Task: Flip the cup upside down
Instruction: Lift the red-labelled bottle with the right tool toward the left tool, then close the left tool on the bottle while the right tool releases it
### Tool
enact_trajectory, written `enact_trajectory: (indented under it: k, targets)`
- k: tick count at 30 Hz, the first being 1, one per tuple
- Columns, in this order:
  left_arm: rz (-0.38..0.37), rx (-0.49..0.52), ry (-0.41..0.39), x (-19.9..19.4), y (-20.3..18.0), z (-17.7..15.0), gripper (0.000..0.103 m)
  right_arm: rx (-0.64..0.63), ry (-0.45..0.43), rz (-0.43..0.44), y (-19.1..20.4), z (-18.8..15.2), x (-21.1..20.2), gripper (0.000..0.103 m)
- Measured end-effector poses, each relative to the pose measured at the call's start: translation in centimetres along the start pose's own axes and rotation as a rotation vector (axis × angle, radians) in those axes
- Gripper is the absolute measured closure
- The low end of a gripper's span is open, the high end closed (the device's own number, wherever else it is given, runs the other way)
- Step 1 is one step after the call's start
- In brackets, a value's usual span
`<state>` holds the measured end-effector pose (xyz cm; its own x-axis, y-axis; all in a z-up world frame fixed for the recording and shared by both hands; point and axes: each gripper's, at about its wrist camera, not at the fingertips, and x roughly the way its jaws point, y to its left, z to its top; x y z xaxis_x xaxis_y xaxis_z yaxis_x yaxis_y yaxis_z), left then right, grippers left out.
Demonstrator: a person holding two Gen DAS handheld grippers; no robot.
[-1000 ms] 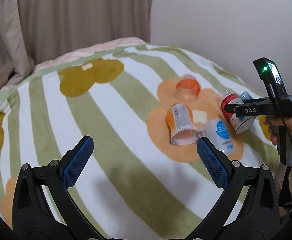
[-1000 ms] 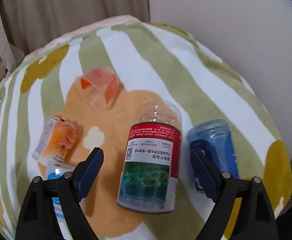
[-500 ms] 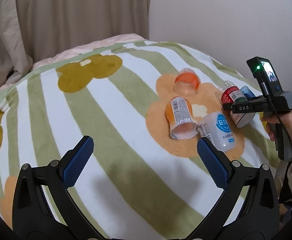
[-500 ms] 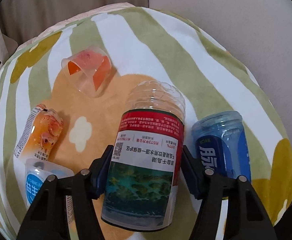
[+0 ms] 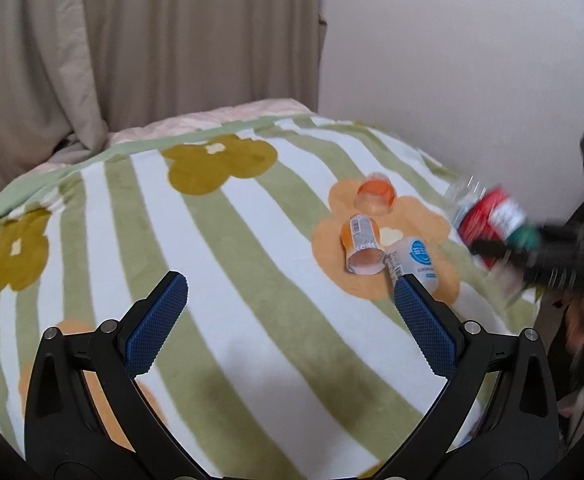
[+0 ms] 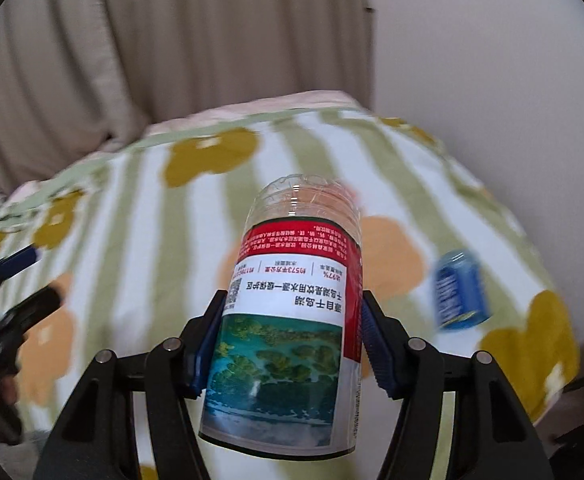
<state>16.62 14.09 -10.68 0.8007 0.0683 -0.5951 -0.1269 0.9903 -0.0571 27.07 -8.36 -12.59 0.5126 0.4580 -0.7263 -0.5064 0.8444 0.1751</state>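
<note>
Lifted clear of the blanket since half a second earlier, the red-labelled cup was held off the bed in the right claw, with its clear ribbed closed end pointing away from the camera and its cut open end toward it. Both blue pads pressed the label on either side, so the right claw was clamped on that cup. In the left wrist view the same cup appeared blurred and tilted beside the right edge of the bed, above the blanket, where earlier it had lain on its side on the fabric.

The left claw was spread wide and held nothing, above the near part of the bed as before.

Count of cups seen: five. One was in the right claw. Four lay on the blanket: an orange-tinted clear cup, an orange-labelled cup and a white cup with a blue round mark, all three grouped on the orange flower patch toward the right edge; and a blue cup, blurred, lying apart near the right edge.
</note>
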Motion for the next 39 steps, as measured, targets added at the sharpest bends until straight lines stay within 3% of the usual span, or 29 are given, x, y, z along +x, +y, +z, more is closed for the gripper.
enact_trajectory:
  k: [5,9,14,22,23,24,25,29,35,39]
  targets:
    - [-0.003,-0.057,-0.006,-3.3,1.8,-1.0,0.000,0.041,0.074,0.048,4.7,-3.9,3.2,0.045]
    - [0.003,-0.068,0.000,-5.0,2.8,-2.4,0.000,0.076,0.148,0.011,5.9,-6.4,6.6,0.045]
    - [0.021,-0.046,0.014,-6.4,3.5,-4.0,0.000,0.118,0.255,-0.006,6.3,-7.8,10.3,0.045]
    - [0.011,-0.070,0.018,-7.3,4.6,-4.9,0.000,0.158,0.328,-0.029,6.8,-8.2,12.1,0.043]
    - [0.008,-0.073,0.019,-7.3,4.7,-4.8,0.000,0.169,0.335,-0.028,6.7,-8.1,12.3,0.041]
    - [0.005,-0.074,0.020,-7.3,4.7,-4.8,0.000,0.177,0.338,-0.027,6.7,-8.1,12.2,0.032]
    - [0.003,-0.075,0.020,-7.4,4.8,-4.8,0.000,0.186,0.337,-0.025,6.7,-8.1,12.1,0.021]
    - [0.000,-0.067,0.019,-7.5,4.6,-4.5,0.000,0.202,0.317,-0.003,6.3,-8.2,10.9,0.000]
    - [-0.013,-0.035,0.052,-6.8,3.0,-3.8,0.000,0.203,0.199,0.059,5.3,-8.1,6.7,0.000]
    - [-0.027,0.007,0.085,-5.4,0.9,-3.1,0.000,0.118,0.064,0.033,4.8,-7.9,2.0,0.001]
